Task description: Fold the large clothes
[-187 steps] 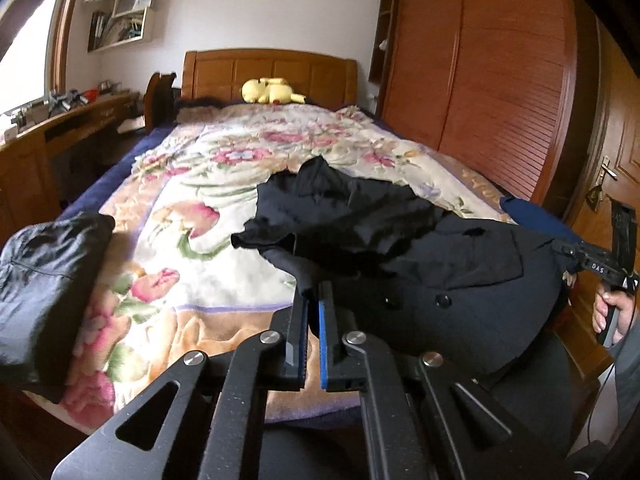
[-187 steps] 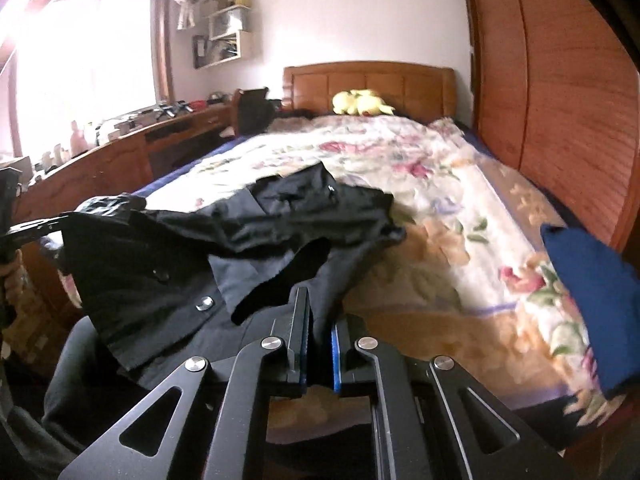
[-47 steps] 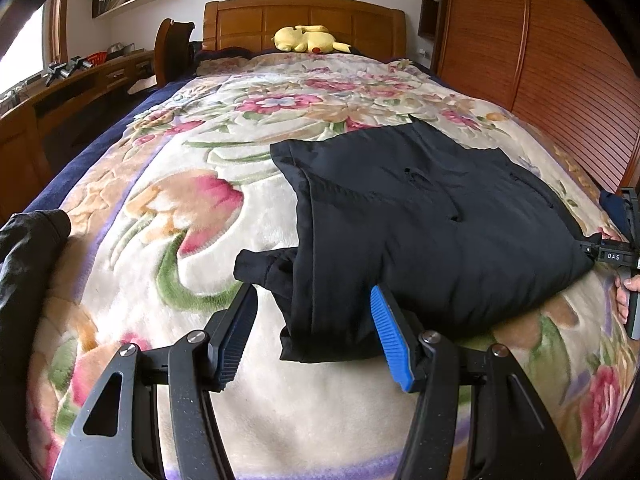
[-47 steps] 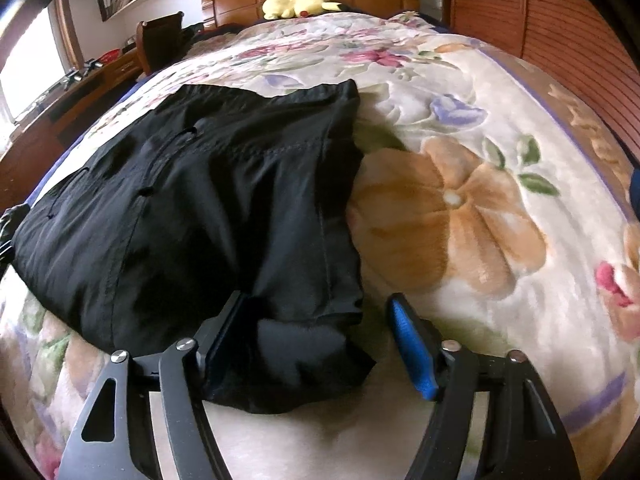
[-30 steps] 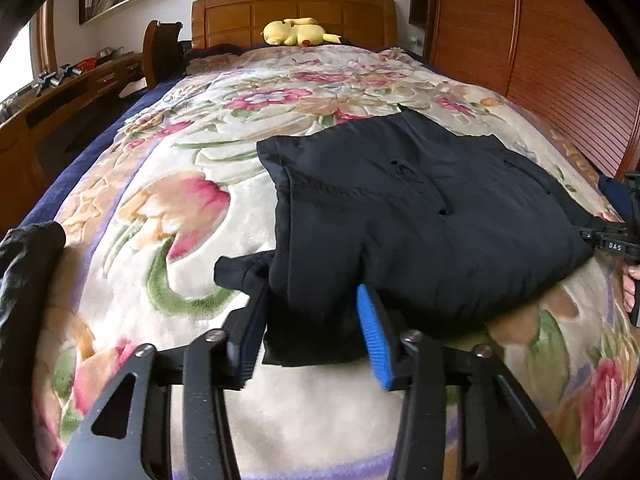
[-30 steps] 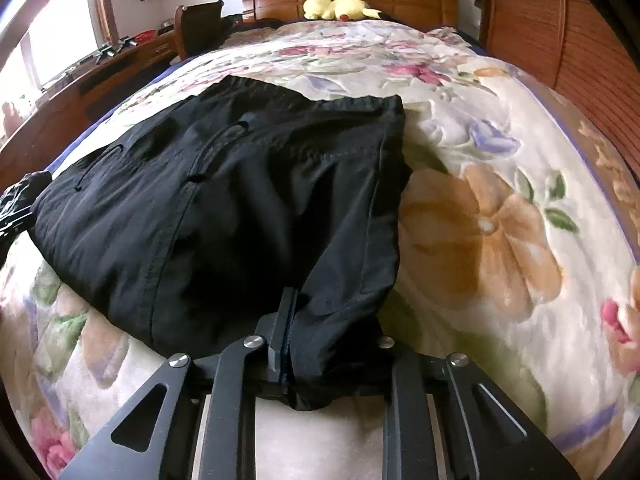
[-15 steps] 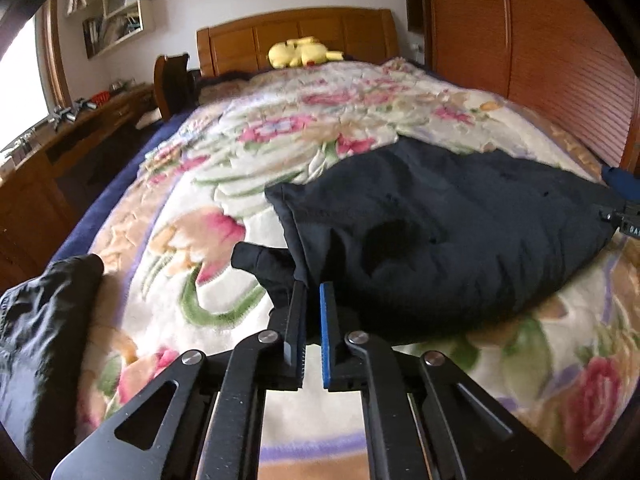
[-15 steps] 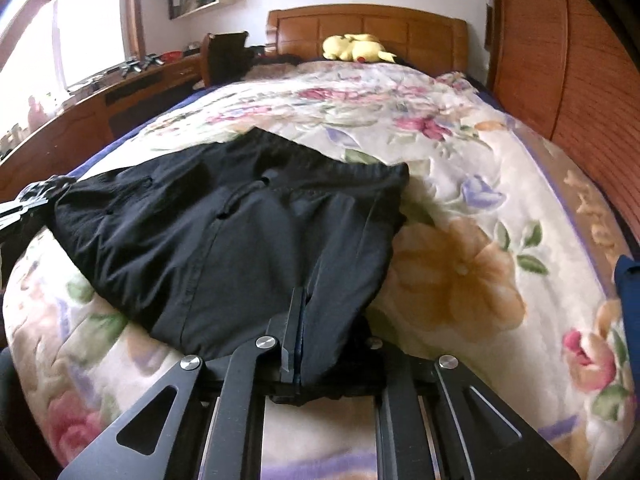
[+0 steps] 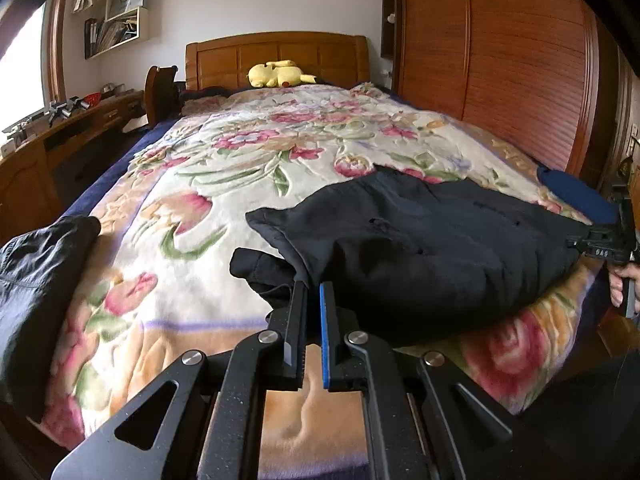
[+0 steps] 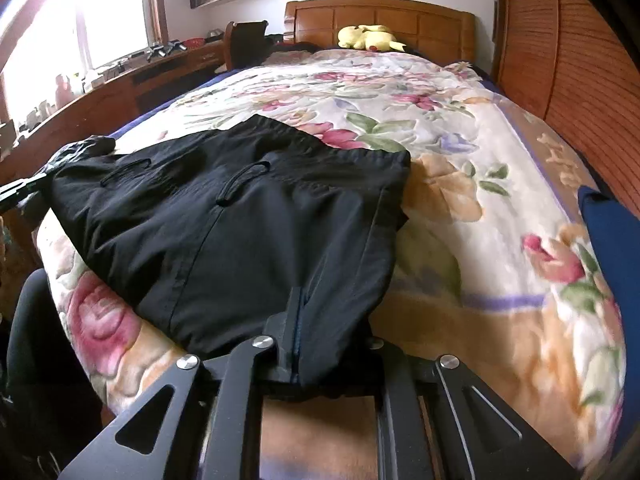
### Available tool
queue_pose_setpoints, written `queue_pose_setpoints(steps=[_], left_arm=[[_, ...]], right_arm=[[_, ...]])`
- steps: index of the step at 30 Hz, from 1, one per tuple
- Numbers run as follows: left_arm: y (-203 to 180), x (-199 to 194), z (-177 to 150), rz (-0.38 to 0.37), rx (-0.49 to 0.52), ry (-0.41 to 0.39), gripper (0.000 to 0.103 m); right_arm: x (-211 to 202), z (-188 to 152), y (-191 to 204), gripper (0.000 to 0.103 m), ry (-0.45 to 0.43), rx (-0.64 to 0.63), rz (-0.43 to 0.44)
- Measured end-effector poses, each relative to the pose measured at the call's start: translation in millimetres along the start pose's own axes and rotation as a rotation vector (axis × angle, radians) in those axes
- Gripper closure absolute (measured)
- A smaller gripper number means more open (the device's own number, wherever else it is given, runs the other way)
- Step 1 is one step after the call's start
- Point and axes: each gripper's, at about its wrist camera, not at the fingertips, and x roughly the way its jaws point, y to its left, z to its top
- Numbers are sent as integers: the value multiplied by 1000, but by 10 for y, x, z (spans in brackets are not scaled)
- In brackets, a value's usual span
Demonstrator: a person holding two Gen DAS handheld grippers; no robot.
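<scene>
Black matte coat [image 10: 240, 216], folded, on plush blanket [image 10: 460, 128]

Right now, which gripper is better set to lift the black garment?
Right, probably: the right gripper bites deep into the black garment; the left gripper only nips its edge at the tips.

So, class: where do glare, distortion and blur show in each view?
Right wrist view: the bright window is blown out by glare and the floral blanket blurs near the lower edge. Left wrist view: the brown slatted wardrobe bows from fisheye distortion and the corners go dark.
</scene>
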Motion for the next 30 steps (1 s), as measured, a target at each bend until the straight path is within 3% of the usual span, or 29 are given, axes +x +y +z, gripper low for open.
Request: queue_pose_setpoints(steps=[10,12,19,22,24,26,30], left_arm=[[44,179,-162,32,-21,56,97],[35,180,-197,32,-19,62,97],[49,175,-283,28,-33,70,97],[50,174,-287,28,-31,70,97],[50,180,-290,28,-30,72,97],[54,187,-302,27,-31,76,97],[36,194,-326,36,-30,82,97]], right_arm=[[-53,341,22,56,-24,8,-155],[-54,424,46,56,-52,15,-157],[134,546,466,56,-87,-40,-35],[368,540,558,56,-34,-68,-21],[617,499,520,56,60,-72,-64],[871,404,463,56,140,-88,-35],[939,380,395,56,147,-77,-5]])
